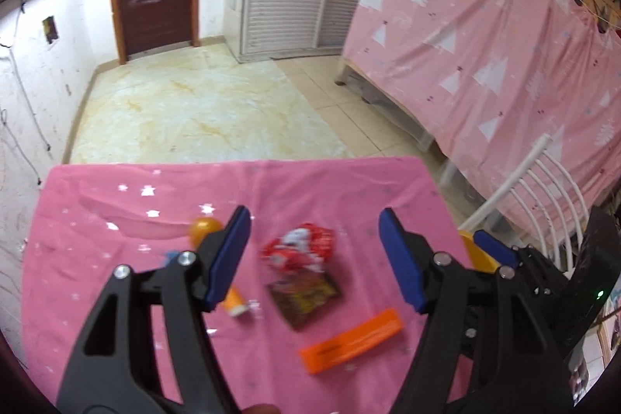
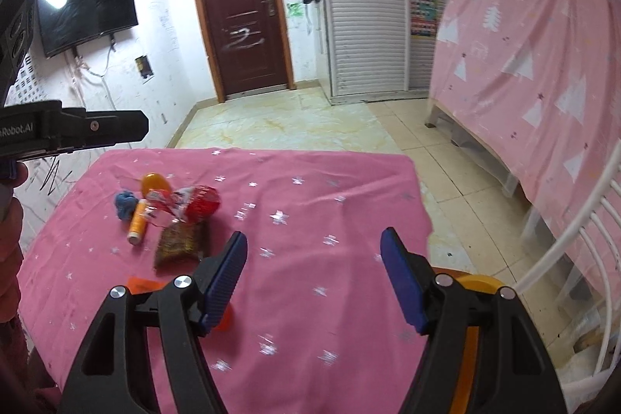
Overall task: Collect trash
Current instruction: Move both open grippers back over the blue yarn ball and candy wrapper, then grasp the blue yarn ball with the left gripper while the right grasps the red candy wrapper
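Nearest to the right gripper [image 2: 314,278], an orange container [image 2: 479,288] is sitting at the near right edge of the table; only its rim is showing behind the blue fingers, so what is in it cannot be told. This gripper is hanging over bare pink star-print tablecloth [image 2: 310,204] with its jaws standing wide apart, gripping and touching nothing.

The left gripper [image 1: 314,258] is likewise gaping wide and empty, hovering above the trash. Under it, a flat orange box [image 1: 351,340] is lying closest, then a dark brown snack packet [image 1: 304,297], and beyond that a crumpled red and white wrapper [image 1: 299,247], framed between the open fingers but not touched. To the left, a small orange tube [image 1: 236,303] is peeking out past the left finger, beside a blue crumpled scrap [image 2: 125,203], with an orange ball-like item [image 1: 203,227] lying farthest out.

Beyond the table, marbled flooring [image 1: 186,107] is leading to a dark brown door [image 2: 242,14], and a pink sheet [image 1: 485,57] is draping over a bed frame on the right.
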A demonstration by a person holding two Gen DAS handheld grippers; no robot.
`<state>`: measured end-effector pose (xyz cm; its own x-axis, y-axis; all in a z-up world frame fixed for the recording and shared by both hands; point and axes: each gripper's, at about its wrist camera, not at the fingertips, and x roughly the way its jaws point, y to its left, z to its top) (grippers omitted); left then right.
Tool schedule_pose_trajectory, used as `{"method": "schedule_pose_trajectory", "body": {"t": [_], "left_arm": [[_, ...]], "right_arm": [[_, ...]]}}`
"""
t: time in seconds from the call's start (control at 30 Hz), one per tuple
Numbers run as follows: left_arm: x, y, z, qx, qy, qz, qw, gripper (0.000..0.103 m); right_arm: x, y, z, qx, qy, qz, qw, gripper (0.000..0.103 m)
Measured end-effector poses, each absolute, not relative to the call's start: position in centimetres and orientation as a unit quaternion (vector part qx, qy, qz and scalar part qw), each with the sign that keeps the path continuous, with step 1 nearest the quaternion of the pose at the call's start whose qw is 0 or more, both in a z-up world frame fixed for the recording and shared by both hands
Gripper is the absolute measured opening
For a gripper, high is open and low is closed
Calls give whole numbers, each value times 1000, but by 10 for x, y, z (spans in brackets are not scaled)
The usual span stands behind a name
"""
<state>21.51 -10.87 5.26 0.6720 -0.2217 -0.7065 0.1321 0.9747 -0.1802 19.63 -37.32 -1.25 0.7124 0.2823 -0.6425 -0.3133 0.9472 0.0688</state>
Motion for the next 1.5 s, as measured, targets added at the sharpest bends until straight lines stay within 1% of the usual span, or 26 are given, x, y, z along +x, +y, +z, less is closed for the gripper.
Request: {"method": "schedule_pose_trajectory", "body": {"t": [0.4, 0.63, 0.77, 0.87, 0.93, 1.1, 1.13, 1.2, 1.23, 1.27, 1.3, 1.37, 1.43, 1.5], "left_arm": [[219, -33, 32, -79, 410, -48, 907, 66], [222, -13, 17, -88, 421, -43, 902, 66], [228, -10, 1, -73, 438, -34, 895, 66], [232, -7, -11, -74, 451, -32, 889, 63], [235, -6, -19, -76, 460, -35, 884, 59], [241, -9, -32, -73, 472, -51, 877, 58], [242, -11, -34, -72, 474, -53, 876, 55], [244, -11, -35, -71, 471, -54, 878, 52], [243, -12, -35, -67, 470, -53, 879, 46], [244, -12, -35, -64, 472, -53, 878, 44], [245, -13, -37, -64, 475, -57, 876, 41], [243, -17, -39, -54, 473, -56, 878, 32], [241, -18, -39, -55, 472, -60, 878, 30], [241, -18, -39, -58, 472, -60, 878, 30]], "right_arm": [[213, -305, -10, -51, 350, 213, 911, 65], [222, -274, -8, -64, 351, 226, 906, 65], [231, -259, -11, -71, 360, 235, 900, 65], [240, -249, -17, -70, 371, 235, 895, 65], [246, -248, -22, -64, 380, 237, 892, 65], [256, -244, -31, -62, 396, 238, 885, 65], [257, -243, -32, -62, 398, 238, 884, 65], [260, -243, -35, -59, 403, 238, 882, 65], [260, -243, -37, -57, 405, 239, 880, 64], [261, -243, -38, -56, 407, 240, 879, 62], [262, -243, -39, -56, 408, 240, 879, 53], [262, -243, -40, -56, 407, 239, 880, 43], [261, -242, -37, -55, 401, 236, 883, 29], [261, -246, -36, -49, 398, 230, 887, 25]]}}
